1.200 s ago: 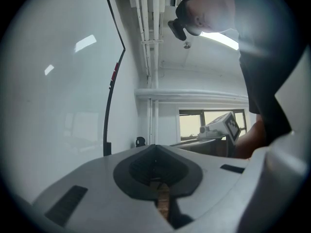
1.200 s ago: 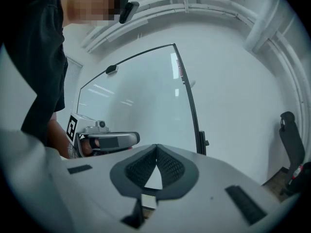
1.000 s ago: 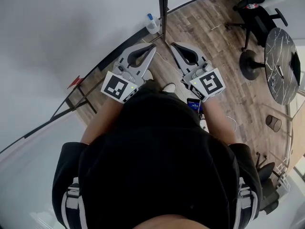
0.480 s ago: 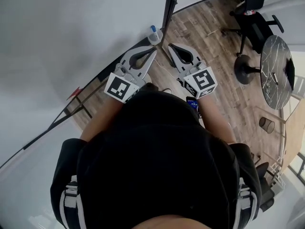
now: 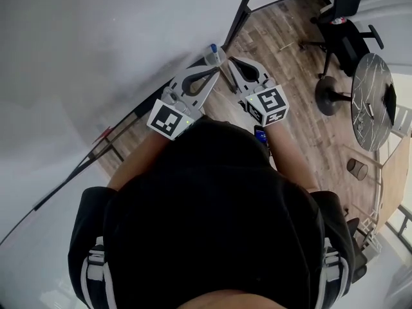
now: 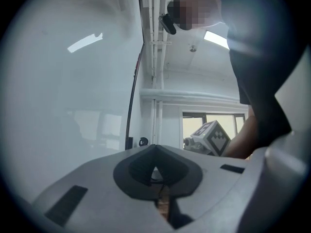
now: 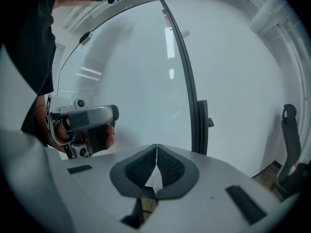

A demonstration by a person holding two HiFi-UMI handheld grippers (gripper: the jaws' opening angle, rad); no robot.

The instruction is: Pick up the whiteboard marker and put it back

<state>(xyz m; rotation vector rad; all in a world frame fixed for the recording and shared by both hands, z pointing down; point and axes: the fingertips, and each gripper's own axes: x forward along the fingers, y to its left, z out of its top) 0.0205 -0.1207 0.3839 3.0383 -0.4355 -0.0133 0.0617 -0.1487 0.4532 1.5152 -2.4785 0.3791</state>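
Left gripper (image 5: 207,65), right gripper (image 5: 234,62), black-and-white marker cubes (image 5: 170,119)

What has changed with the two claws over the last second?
The left claw and right claw have moved forward toward the black edge of the whiteboard and drawn closer together. In the head view the left claw's tip now lies by the small bottle. Nothing was picked up or let go. Both stayed shut and empty.

1. The whiteboard marker is not showing clearly in any view.
2. The large, glossy white whiteboard (image 5: 96,37), edged by a thin black frame, is standing upright on black legs, filling the head view's left side and reflecting ceiling lights.
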